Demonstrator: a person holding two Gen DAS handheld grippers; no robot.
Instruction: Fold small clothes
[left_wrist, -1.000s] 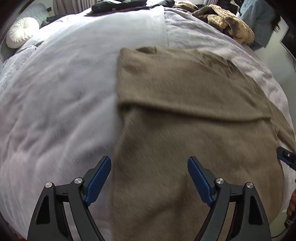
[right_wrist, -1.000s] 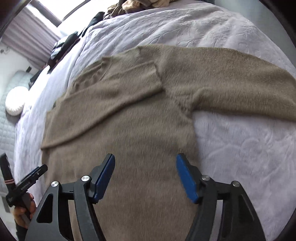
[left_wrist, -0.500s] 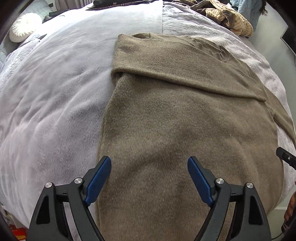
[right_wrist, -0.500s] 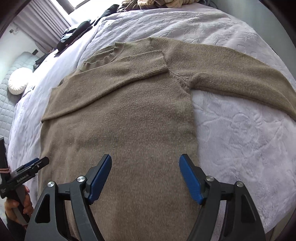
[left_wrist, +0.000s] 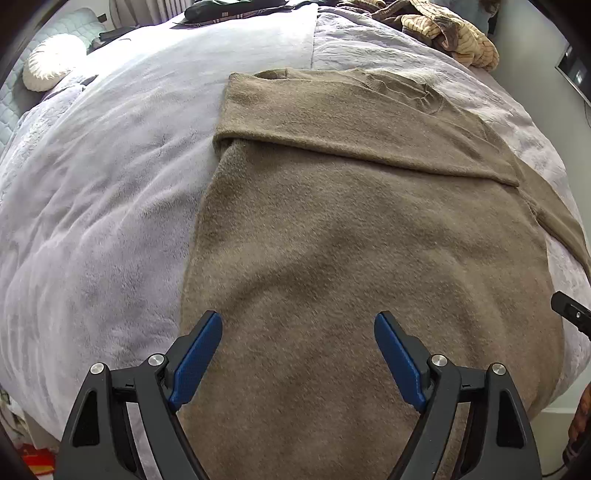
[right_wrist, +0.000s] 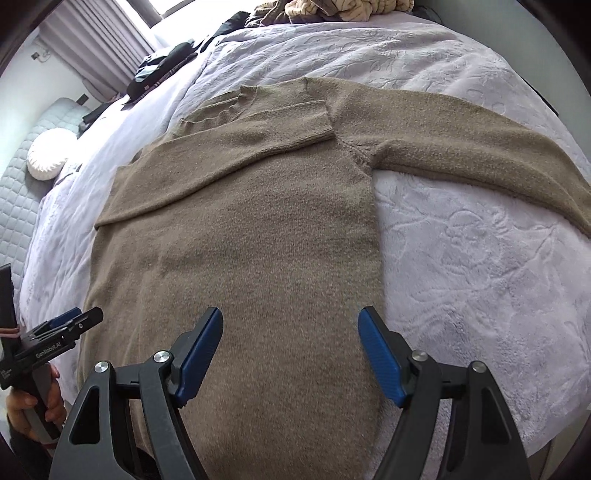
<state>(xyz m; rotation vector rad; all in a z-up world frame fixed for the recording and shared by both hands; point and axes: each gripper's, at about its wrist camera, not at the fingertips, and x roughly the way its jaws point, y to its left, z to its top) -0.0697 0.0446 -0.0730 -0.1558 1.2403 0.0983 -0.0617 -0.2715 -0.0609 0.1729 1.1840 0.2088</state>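
Observation:
A brown knit sweater (left_wrist: 351, 229) (right_wrist: 251, 236) lies flat on the lilac bed cover (left_wrist: 92, 192) (right_wrist: 480, 280). One sleeve is folded across the chest (right_wrist: 236, 147); the other sleeve (right_wrist: 480, 151) stretches out to the right. My left gripper (left_wrist: 297, 350) hovers open over the sweater's lower left part, nothing between its blue pads. My right gripper (right_wrist: 290, 347) hovers open over the lower right part near the side edge, also holding nothing. A hand holding the left gripper (right_wrist: 55, 328) shows at the right wrist view's left edge.
A round white cushion (left_wrist: 51, 62) lies at the far left by a quilted headboard (right_wrist: 22, 192). Dark clothes (right_wrist: 162, 62) and a heap of tan striped clothes (left_wrist: 443, 29) sit at the bed's far side. The bed's near edge (left_wrist: 554, 387) drops off at lower right.
Both grippers have drawn back toward the sweater's hem, so more of the sweater shows. The right gripper's jaws stand slightly wider than a second ago.

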